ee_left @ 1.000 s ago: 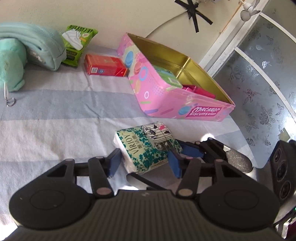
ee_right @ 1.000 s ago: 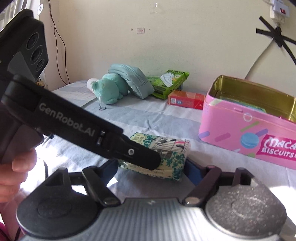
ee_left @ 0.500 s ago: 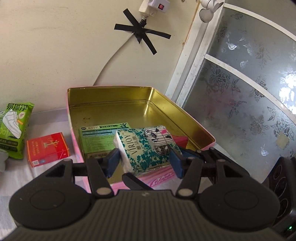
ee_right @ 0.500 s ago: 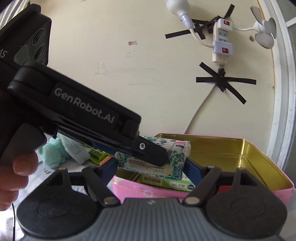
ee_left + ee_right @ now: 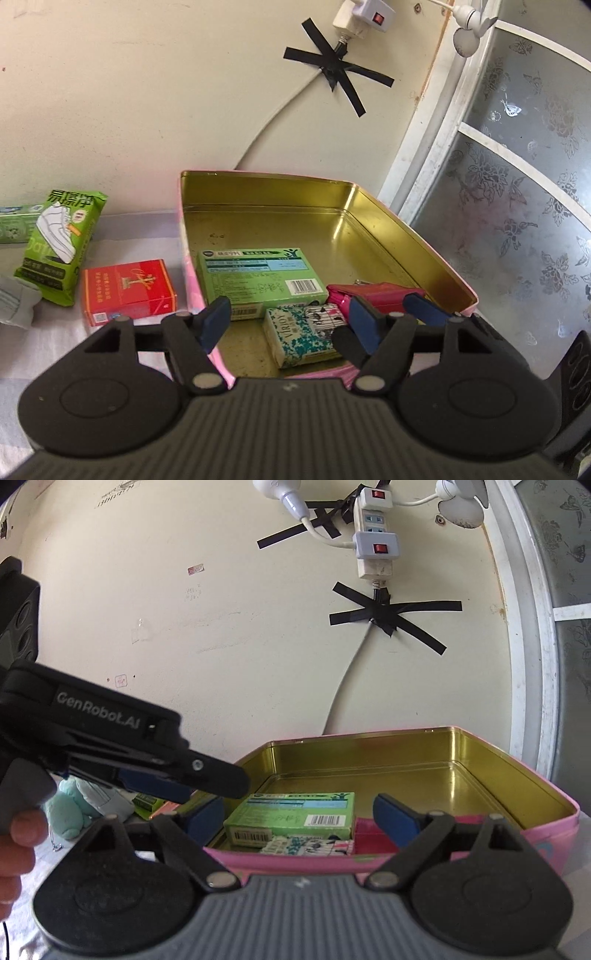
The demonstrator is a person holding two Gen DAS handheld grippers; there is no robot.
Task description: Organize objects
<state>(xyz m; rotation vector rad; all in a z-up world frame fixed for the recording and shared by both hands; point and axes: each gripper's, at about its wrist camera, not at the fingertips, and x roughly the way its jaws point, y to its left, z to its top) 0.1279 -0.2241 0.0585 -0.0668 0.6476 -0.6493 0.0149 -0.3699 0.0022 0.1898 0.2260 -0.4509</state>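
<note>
Beyond my jaws the tin is glossy gold metal inside; the tissue pack between them is shiny plastic film; my pads are matt blue rubber.

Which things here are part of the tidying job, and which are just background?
Job: pink tin holding the tissue pack, green box and red pouch; red box and green packet outside it; left gripper and right gripper, both opening, nothing between them.

Background: power strip, black tape, window.
</note>
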